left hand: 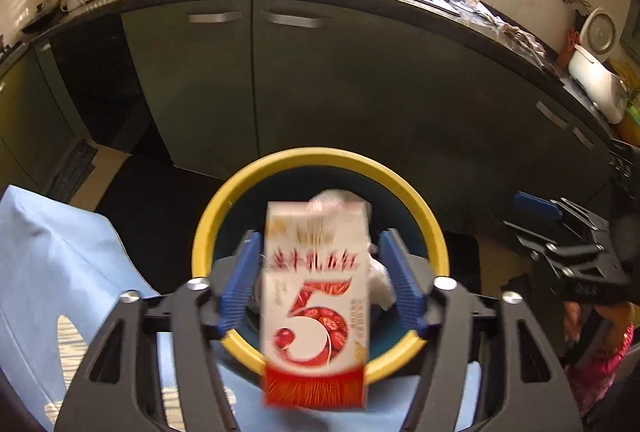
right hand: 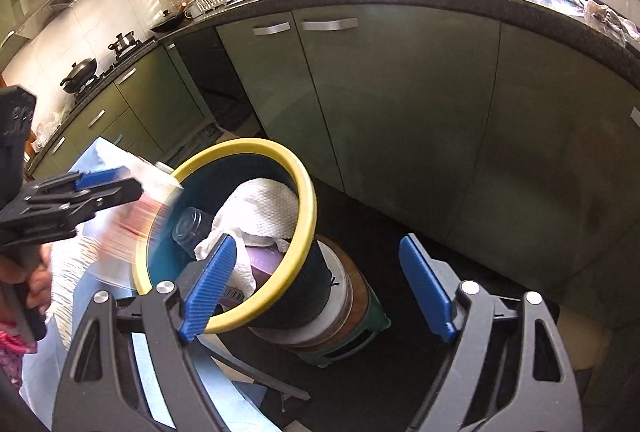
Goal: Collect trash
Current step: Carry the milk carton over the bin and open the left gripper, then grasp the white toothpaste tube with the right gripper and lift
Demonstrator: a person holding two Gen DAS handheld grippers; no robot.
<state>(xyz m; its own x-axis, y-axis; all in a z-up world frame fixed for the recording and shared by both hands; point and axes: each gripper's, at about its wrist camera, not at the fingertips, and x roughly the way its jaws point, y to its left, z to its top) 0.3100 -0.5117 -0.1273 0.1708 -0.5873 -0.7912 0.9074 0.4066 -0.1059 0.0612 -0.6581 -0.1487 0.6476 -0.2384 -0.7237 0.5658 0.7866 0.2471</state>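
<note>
Green kitchen cabinets are seen behind a yellow-rimmed bin holding crumpled paper towel, above which a blurred red-and-white carton is caught loose between the parted blue pads of the left gripper, while the right gripper is spread wide and empty.

I see a glossy printed cardboard carton, a smooth plastic bin holding rough embossed paper towel, and ribbed blue pads.
</note>
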